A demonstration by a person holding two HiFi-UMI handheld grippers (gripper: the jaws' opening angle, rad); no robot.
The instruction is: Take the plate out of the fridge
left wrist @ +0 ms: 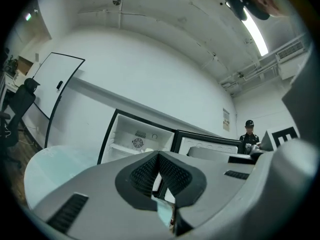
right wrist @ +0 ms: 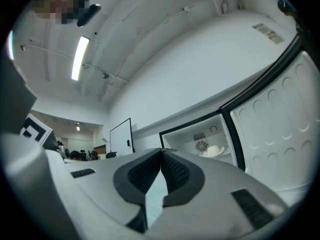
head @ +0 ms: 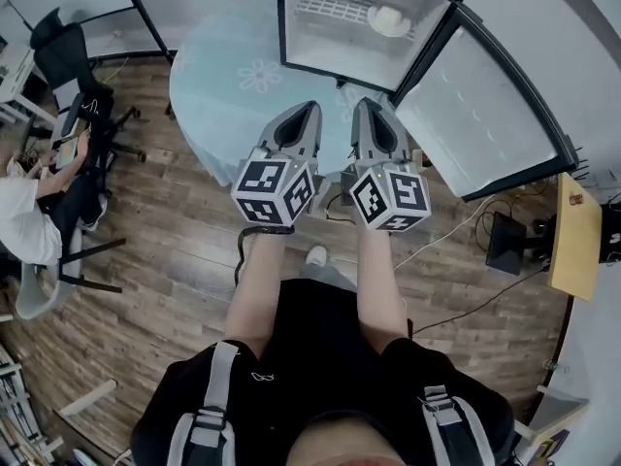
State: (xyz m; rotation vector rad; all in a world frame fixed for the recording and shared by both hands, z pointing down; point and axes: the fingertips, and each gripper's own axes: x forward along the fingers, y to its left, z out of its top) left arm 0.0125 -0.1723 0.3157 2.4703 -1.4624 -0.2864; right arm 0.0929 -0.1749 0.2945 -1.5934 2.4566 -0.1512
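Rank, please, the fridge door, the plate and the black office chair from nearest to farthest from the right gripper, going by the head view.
1. Fridge door: swung open, just to the right of the right gripper.
2. Plate: ahead, on the fridge shelf.
3. Black office chair: far off to the left.

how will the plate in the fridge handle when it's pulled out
The plate looks rigid and pale, probably ceramic, so likely stiff and breakable. It sits on a wire shelf, so it may snag if slid. The mound on it could shift if tilted.
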